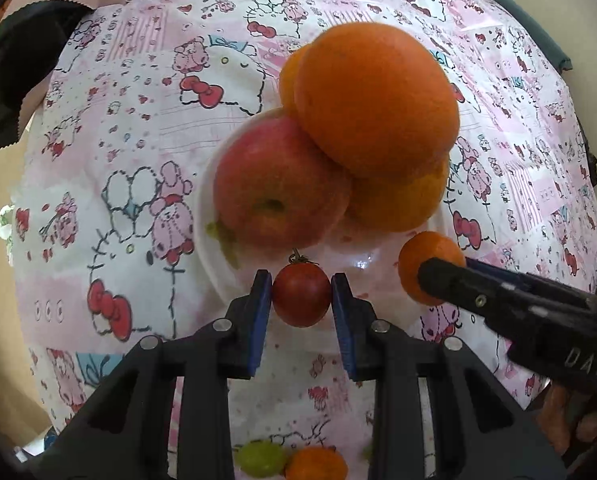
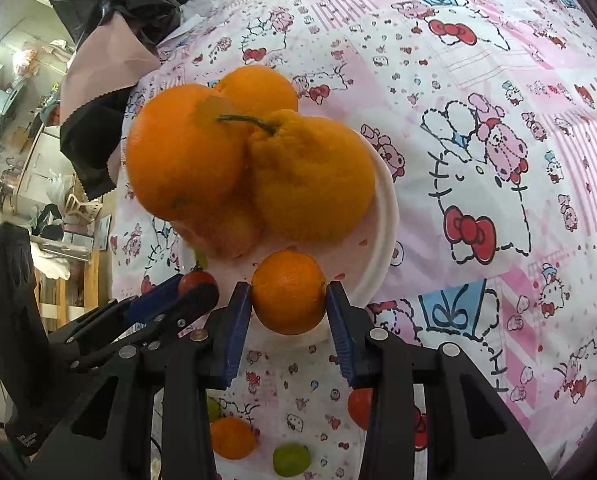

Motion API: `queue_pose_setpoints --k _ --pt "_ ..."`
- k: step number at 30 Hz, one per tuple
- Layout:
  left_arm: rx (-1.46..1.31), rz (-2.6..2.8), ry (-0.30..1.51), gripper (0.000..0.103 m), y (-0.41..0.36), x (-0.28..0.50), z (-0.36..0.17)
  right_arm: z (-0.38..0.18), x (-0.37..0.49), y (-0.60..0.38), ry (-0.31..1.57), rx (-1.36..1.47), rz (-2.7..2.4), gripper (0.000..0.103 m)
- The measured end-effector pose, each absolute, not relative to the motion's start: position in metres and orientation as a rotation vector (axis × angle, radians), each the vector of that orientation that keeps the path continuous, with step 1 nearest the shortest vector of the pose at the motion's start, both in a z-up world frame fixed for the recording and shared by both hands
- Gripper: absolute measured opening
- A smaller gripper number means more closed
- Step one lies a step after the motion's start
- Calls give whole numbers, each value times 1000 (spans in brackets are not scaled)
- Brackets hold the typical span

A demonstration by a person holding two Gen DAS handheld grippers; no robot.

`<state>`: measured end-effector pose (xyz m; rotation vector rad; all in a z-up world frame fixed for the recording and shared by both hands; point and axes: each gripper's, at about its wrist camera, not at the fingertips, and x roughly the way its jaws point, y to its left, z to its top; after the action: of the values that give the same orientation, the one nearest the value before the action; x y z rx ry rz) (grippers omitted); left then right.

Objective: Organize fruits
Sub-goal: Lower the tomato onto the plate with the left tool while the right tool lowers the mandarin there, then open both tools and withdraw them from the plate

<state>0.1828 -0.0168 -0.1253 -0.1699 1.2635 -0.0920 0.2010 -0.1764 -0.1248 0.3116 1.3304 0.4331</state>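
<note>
Behind both loaded claws, plate (image 1: 206, 216) piled with oranges (image 1: 376, 100).

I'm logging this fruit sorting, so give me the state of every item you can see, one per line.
left gripper: shut on the cherry tomato
right gripper: shut on the small orange
white plate: piled with fruit
apple: on plate
big orange: stacked on top

A home: cartoon tablecloth (image 2: 478, 80), cluttered kitchen shelves (image 2: 22, 152) behind.
</note>
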Motion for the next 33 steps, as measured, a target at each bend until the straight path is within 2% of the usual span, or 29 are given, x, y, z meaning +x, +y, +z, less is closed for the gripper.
queue_pose_setpoints --k 22,26,28,30,32,33 --pt "-162 -58 1285 28 -16 183 -148 -143 208 -174 1377 320 353 43" --pt "-160 -62 1272 45 -15 184 -144 -138 209 -174 1363 327 363 44" --pt "-158 -63 1264 50 -15 183 -141 -135 210 -173 1359 330 367 44" --pt "-162 -68 1260 57 -15 182 -138 -133 210 -174 1360 343 374 50" --pt "-169 -69 1244 66 -14 181 -134 -130 209 -175 1351 349 375 61" --pt "-171 -66 1239 68 -14 180 -132 -126 209 -176 1342 357 378 62"
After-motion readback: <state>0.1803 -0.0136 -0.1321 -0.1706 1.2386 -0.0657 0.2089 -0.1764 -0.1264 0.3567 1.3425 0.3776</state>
